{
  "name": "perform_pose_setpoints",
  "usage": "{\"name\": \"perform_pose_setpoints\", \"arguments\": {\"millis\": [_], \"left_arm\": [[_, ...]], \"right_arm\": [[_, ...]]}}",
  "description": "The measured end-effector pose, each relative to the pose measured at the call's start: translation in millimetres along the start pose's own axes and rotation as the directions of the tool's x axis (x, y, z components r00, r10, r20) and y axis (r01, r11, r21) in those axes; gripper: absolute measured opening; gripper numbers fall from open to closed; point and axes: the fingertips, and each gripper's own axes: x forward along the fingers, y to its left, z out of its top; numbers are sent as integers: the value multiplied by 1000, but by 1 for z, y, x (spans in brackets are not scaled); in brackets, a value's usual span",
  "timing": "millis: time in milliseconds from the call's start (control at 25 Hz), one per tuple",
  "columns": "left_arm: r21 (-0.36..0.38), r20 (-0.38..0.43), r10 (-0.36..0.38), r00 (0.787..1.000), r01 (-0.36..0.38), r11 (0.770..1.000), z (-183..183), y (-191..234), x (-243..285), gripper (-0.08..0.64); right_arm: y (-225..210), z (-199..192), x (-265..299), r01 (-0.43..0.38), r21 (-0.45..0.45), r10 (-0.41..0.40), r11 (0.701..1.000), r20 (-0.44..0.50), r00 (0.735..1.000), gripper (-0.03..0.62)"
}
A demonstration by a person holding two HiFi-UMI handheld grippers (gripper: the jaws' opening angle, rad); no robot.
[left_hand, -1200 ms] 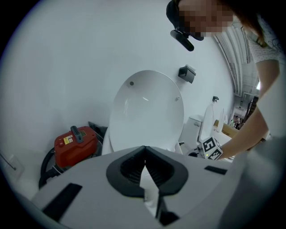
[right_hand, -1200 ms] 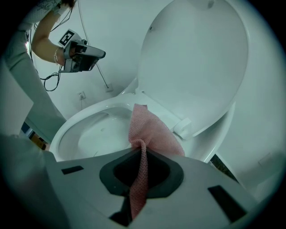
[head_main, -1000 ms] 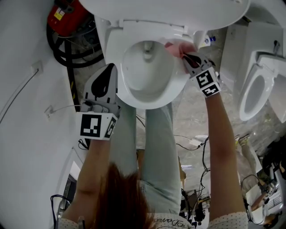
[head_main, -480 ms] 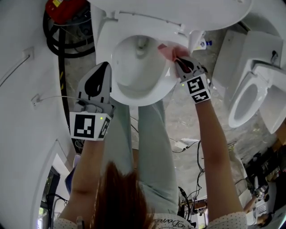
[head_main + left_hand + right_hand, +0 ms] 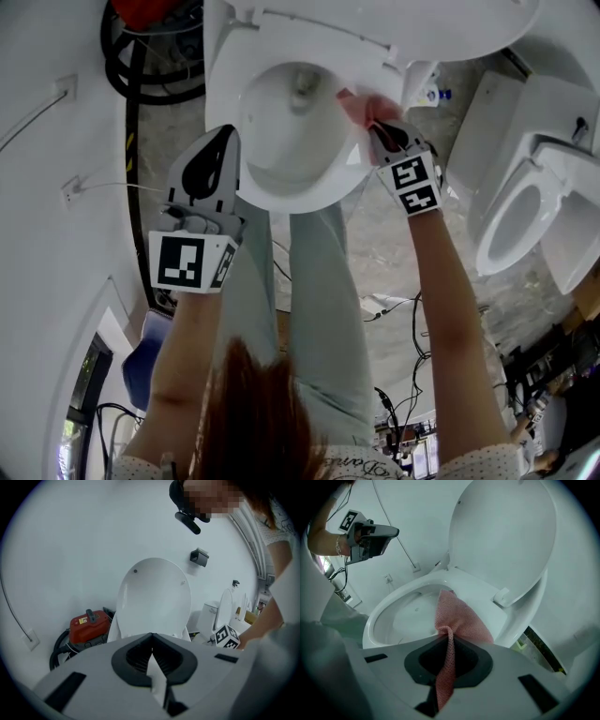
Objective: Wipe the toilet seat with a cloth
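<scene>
The right gripper (image 5: 449,644), jaws clamped on a pink cloth (image 5: 461,618), lays it on the right side of the white toilet seat (image 5: 476,585), near the hinge – lid (image 5: 506,531) raised behind – while the left gripper (image 5: 217,150), jaws shut and empty, hangs beside the seat's left edge

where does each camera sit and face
Head view: on the person's head, steeply down at the white toilet seat; hair, legs, forearms show.
Left gripper view: on the left gripper, facing the raised white lid; right arm shows.
Right gripper view: on the right gripper, facing the seat, pink mesh cloth clamped; left forearm shows.
Shared: both gripper views see the lid.
</scene>
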Motion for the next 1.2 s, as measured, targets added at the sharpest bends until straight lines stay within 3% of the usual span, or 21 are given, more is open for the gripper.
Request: {"name": "perform_pose_setpoints", "arguments": {"millis": [1200], "left_arm": [[-31, 10, 111, 994, -111, 993, -17, 17, -42, 2]], "right_arm": [[69, -37, -8, -119, 84, 125, 989, -77, 989, 26]]}}
